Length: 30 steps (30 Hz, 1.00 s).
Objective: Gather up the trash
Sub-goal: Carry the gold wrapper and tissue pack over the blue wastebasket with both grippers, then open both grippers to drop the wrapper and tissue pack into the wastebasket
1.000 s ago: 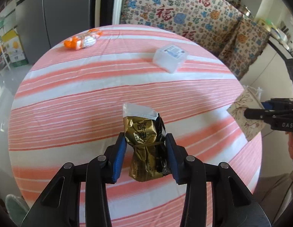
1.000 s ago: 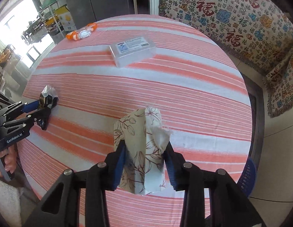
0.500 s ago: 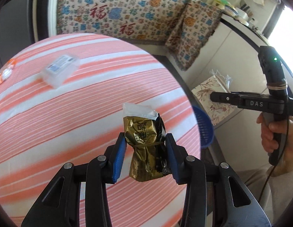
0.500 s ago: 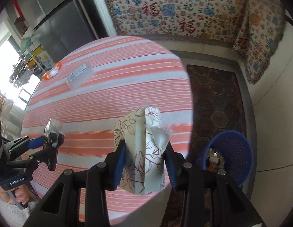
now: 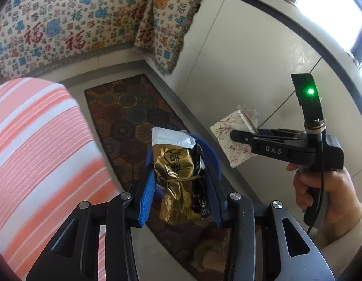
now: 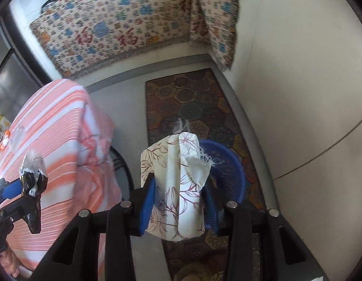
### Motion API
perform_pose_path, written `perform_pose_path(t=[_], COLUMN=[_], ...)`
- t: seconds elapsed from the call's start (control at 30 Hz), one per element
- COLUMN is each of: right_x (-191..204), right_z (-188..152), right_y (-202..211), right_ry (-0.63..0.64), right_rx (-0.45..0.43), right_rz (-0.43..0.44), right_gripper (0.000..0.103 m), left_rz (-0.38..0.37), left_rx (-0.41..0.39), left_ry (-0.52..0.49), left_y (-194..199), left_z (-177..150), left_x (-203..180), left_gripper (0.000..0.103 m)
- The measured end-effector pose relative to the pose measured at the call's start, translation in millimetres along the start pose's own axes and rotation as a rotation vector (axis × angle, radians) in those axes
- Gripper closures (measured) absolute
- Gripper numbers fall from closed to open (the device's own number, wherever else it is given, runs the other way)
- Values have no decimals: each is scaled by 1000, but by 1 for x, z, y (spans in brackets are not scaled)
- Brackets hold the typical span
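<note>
My left gripper [image 5: 179,188] is shut on a crumpled gold foil packet [image 5: 177,182] and holds it in the air beside the table, above a blue bin [image 5: 213,154] on the floor, mostly hidden behind the packet. My right gripper [image 6: 178,193] is shut on a floral tissue pack [image 6: 176,182] with a tissue poking out, held above the same blue bin [image 6: 227,168]. The right gripper [image 5: 241,138] with its floral pack [image 5: 230,131] shows at the right of the left wrist view. The left gripper [image 6: 26,192] with its foil packet [image 6: 32,173] shows at the left of the right wrist view.
The round table with a pink striped cloth [image 5: 35,140] stands to the left; it also shows in the right wrist view [image 6: 52,126]. A patterned hexagon rug [image 6: 192,100] lies on the floor under the bin. A white cabinet wall [image 6: 298,93] is to the right, with patterned fabric [image 5: 75,23] behind.
Both grippers have swung right, off the table top, and now hang over the floor by the blue bin. Each still holds its item.
</note>
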State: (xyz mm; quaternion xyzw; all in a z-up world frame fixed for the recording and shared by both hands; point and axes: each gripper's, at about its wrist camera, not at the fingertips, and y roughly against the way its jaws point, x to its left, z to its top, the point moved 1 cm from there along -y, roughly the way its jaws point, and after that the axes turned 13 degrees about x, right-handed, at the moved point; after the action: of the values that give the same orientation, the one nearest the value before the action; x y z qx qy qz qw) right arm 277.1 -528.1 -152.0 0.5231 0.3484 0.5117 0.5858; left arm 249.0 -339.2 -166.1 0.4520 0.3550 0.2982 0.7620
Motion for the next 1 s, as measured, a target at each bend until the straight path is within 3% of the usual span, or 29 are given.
perform_pose_path(t=[0.23,0.63,0.73,0.8,0.87,1.0], right_x=[-54,-107,-114,-119,-119,-118], right_z=[11,25,27,27,28,28], right_y=[-44,-112,-122,-130,-137,-133], right_ry=[-106,-188,-197,-210,-219,-227], right_rx=[14,80,85,94,105,88], right_rz=[18,59,77,119,143,154], right_gripper=[64,63,61,60,50,49], left_rz=[3,42,65,70,70,69], left_rx=[71,139,147,158,158,145], left_ry=[-11,-6,-16,-15,-6,-1], left_y=[-77,-160,-176,-187,-191,-185], left_z=[30,48,49,50,51,50], left_x=[-27,-32,-34,-34,-32,-32], left_gripper=[61,59,54,31,21,21])
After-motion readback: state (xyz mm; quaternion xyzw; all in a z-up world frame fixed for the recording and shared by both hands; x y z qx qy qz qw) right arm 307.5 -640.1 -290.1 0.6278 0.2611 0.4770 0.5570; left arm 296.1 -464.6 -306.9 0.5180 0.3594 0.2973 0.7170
